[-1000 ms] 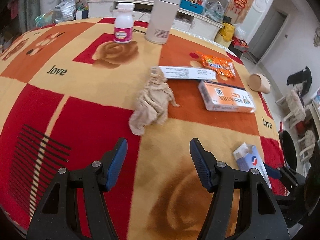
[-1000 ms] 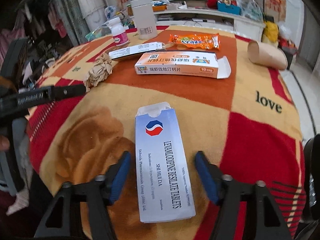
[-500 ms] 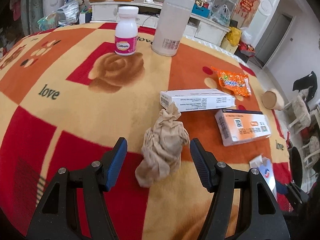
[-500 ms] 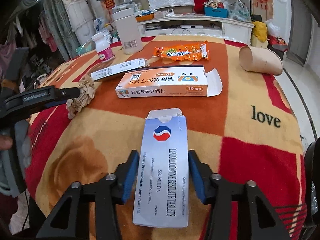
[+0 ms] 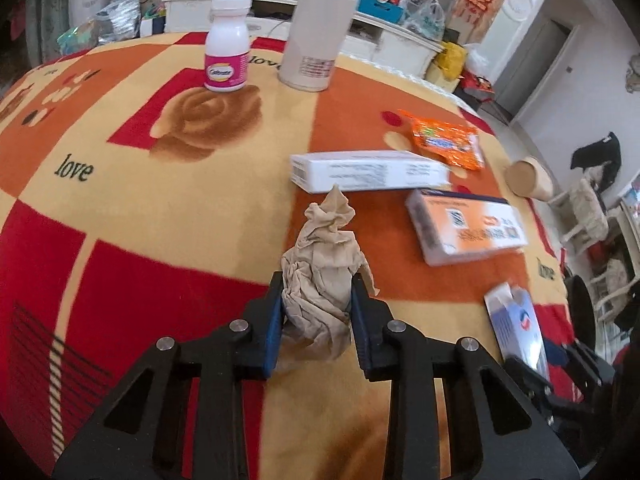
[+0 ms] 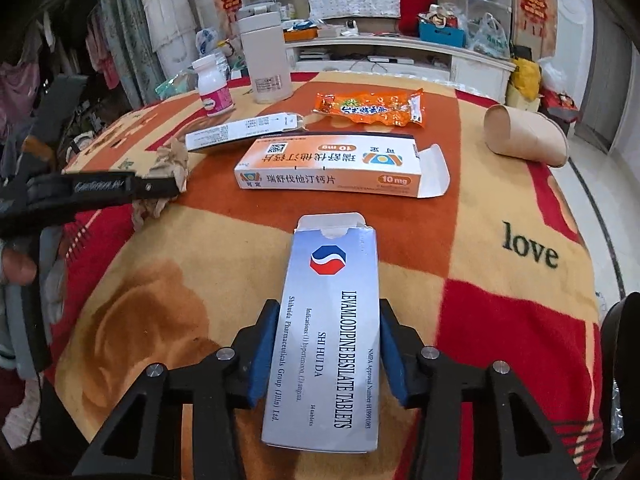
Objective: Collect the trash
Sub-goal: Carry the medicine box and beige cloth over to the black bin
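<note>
**Both grippers on trash at the table's near edge**

Now, from the left wrist: the left gripper has its blue pads pressed against both sides of a crumpled tan paper wad, which rests on the red-and-orange blanket. Just beyond the wad lies a long white box, with an orange-and-white medicine box to its right. A pink-labelled pill bottle and a white flask stand farther back.

From the right wrist: the right gripper straddles a grey-blue tablet box lying flat with its far flap open. Its jaws are closing, the pads at the box's long edges. An orange snack wrapper and a cardboard tube lie beyond.
</note>
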`<state>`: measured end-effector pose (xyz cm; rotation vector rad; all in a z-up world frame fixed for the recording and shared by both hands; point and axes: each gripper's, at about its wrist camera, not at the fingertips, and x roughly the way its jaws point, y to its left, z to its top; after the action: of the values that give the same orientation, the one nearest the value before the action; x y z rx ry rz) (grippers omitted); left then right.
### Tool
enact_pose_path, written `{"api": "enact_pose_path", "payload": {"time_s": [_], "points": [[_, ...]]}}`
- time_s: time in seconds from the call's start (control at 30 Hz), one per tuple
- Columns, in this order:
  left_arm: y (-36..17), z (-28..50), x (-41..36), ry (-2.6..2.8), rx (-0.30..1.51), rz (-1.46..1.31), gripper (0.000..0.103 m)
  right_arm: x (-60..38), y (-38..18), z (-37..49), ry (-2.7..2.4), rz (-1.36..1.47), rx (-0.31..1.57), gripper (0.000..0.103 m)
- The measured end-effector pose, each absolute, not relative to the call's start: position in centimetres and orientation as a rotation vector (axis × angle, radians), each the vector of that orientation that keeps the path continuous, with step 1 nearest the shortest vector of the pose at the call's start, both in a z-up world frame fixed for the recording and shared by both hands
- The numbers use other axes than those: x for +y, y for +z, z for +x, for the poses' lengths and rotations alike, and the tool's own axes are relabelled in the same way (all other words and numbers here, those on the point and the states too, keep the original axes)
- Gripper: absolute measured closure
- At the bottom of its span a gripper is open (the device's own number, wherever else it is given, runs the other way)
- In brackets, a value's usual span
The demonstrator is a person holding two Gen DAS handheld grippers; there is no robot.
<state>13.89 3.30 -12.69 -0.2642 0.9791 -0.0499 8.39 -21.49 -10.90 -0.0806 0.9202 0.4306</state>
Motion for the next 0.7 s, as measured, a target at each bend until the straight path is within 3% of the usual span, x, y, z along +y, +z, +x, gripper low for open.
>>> {"api": "enact_pose_path", "payload": {"time_s": [0.7], "points": [[-9.5,10.3,-5.6,-0.184,0.929,-0.160,0.075,-26.4,-7.2,6.7,0.376,0.012,0.834,0.057]]}}
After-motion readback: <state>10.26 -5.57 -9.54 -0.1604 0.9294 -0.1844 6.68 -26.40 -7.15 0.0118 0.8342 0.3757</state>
